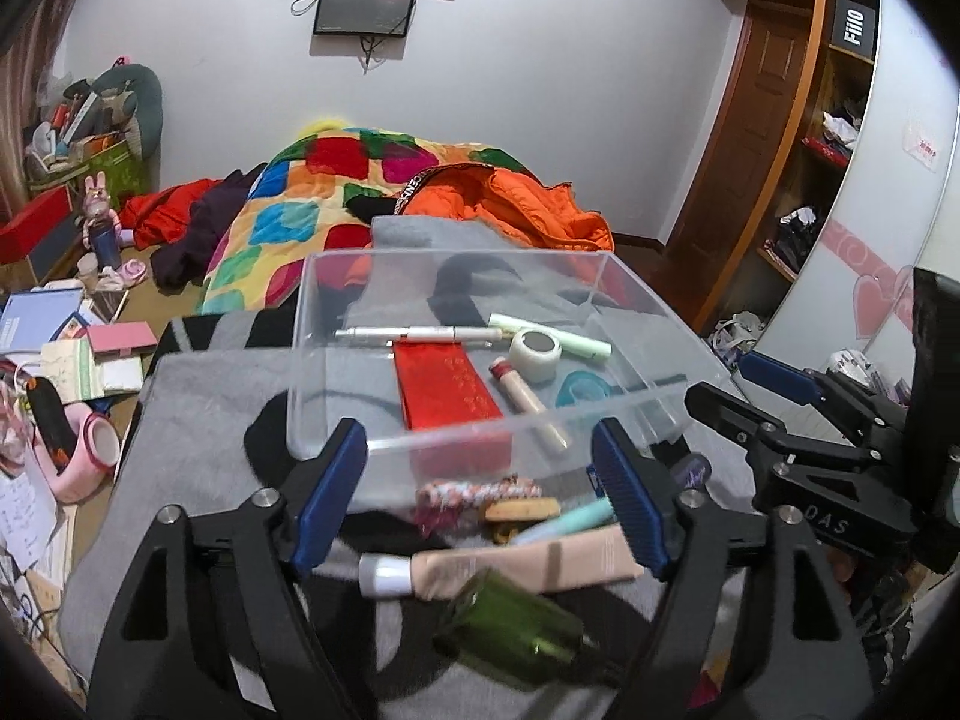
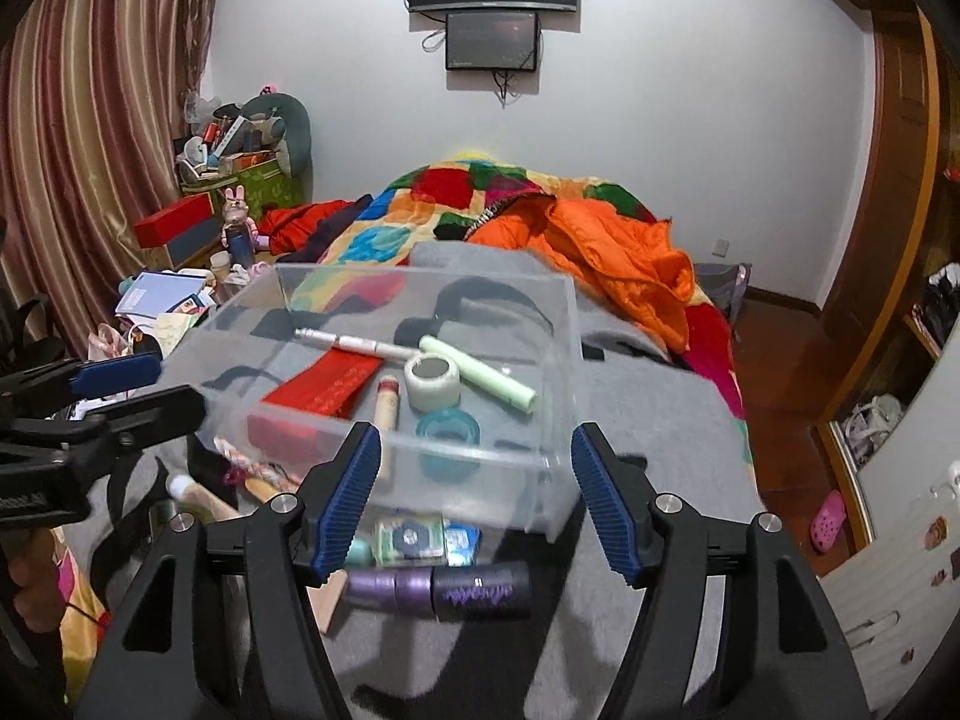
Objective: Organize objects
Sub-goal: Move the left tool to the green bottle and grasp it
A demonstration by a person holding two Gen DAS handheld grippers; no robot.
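Note:
A clear plastic box (image 1: 336, 396) (image 2: 564, 324) sits on a grey blanket. It holds a red packet (image 1: 447, 387), a silver pen (image 1: 414, 334), a white tape roll (image 1: 535, 354), a light green tube (image 2: 480, 375), a beige stick and a teal ring (image 2: 449, 427). In front of the box lie a beige tube (image 1: 522, 567), a green bottle (image 1: 510, 624), a braided band (image 1: 480, 492) and a purple tube (image 2: 438, 589). My left gripper (image 1: 480, 501) is open and empty above the beige tube. My right gripper (image 2: 477, 504) is open and empty above the purple tube.
A green-and-blue packet (image 2: 420, 537) lies by the box's near wall. A patchwork quilt (image 1: 312, 204) and orange jacket (image 2: 606, 252) lie behind the box. A cluttered side table (image 1: 66, 348) stands left. A wardrobe (image 1: 810, 138) stands right.

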